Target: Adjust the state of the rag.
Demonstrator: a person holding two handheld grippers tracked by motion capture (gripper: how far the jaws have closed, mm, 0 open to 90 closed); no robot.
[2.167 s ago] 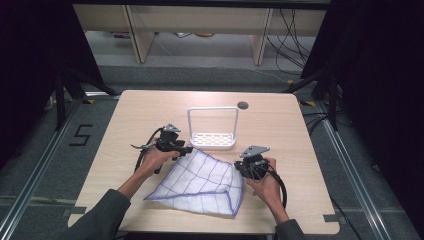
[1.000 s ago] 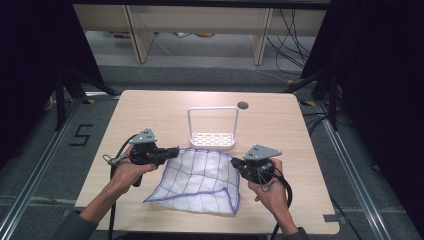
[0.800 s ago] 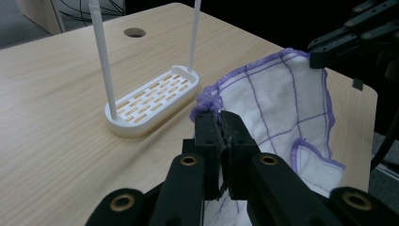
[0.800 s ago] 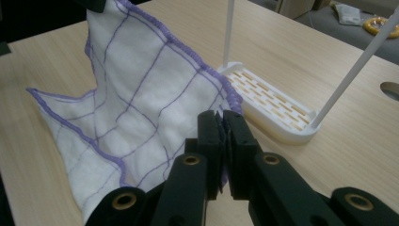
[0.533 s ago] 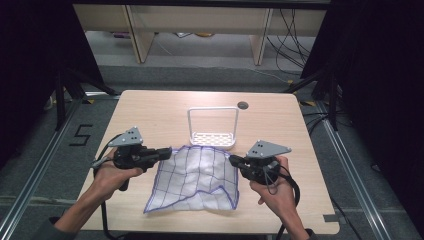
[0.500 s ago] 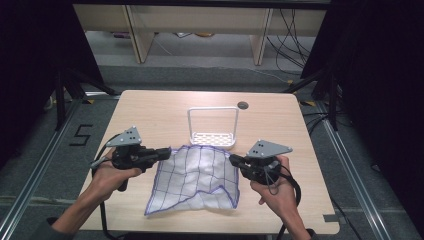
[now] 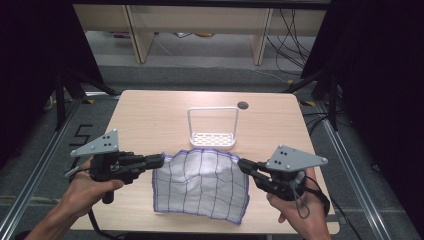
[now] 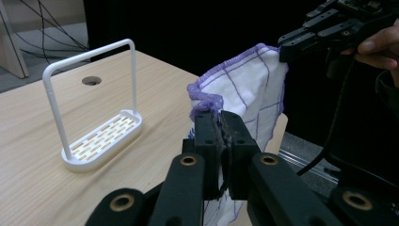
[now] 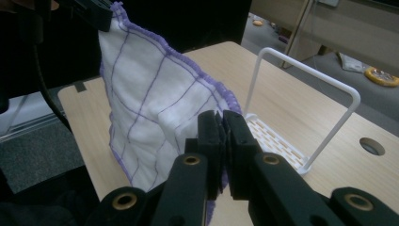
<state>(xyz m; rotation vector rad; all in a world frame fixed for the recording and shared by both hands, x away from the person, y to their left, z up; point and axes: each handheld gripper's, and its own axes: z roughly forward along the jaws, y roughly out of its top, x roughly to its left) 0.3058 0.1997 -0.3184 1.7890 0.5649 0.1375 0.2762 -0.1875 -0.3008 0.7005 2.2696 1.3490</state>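
A: Both claws up over the bench [image 7: 150,115], and the cloth [image 7: 200,185] hangs stretched between them!

B: Left claw [image 7: 159,161] is clamped on one top corner, right claw [image 7: 242,164] clamped on the other. Each gripper view has the jaws pinching the purple hem.

A: The lower edge droops to the bench's near side, and the white rack [image 7: 213,127] stands just behind the cloth, upright.
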